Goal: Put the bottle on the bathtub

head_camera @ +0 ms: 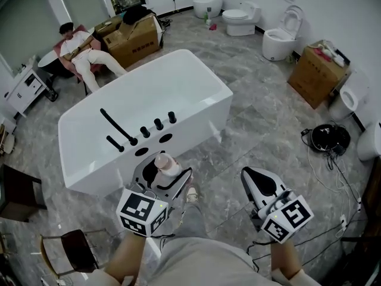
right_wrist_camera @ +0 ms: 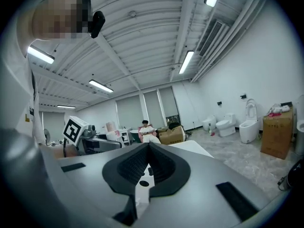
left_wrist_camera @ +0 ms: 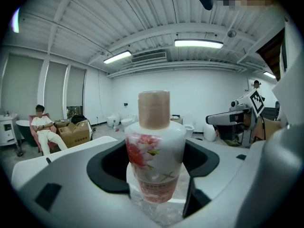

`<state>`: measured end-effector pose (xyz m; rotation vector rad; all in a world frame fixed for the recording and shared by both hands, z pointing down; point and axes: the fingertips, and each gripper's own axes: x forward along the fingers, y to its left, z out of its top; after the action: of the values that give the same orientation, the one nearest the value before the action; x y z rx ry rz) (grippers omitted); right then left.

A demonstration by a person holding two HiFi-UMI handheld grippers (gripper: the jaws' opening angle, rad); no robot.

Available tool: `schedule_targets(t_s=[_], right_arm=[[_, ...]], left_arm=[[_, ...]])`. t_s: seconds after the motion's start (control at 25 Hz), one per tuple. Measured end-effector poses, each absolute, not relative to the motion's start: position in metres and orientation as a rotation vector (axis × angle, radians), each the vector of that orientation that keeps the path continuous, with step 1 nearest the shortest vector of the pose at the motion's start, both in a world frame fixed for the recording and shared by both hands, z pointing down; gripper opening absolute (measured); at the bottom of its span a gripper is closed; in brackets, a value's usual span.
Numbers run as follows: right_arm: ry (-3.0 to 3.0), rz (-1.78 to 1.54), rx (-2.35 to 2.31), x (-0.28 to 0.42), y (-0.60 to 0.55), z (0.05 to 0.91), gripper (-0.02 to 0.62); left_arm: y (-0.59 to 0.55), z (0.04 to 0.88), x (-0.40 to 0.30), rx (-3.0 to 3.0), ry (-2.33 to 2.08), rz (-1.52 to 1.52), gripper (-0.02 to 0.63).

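A white bottle with a pink flower print and a beige cap stands upright between the jaws of my left gripper, which is shut on its body. The white bathtub lies just beyond it. The tub's near rim carries a black faucet handle and black knobs. The bottle hangs a little short of that rim, above the floor. My right gripper floats to the right over the marble floor. Its jaws meet at the tips and hold nothing.
Toilets stand along the back wall. Cardboard boxes sit at the back left and at the right. A person is seated beyond the tub. A dark chair is near left; a black round device with cables lies at right.
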<state>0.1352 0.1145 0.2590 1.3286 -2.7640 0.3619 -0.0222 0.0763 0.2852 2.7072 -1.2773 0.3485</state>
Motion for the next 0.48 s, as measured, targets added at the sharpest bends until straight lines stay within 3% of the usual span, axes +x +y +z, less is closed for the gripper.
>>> schedule_targets(t_s=[0.48], right_arm=[[-2.712, 0.573, 1.297, 0.072, -0.096, 0.299, 0.028]], left_arm=[[-0.163, 0.341, -0.059, 2.766, -1.158, 0.39, 0.345]])
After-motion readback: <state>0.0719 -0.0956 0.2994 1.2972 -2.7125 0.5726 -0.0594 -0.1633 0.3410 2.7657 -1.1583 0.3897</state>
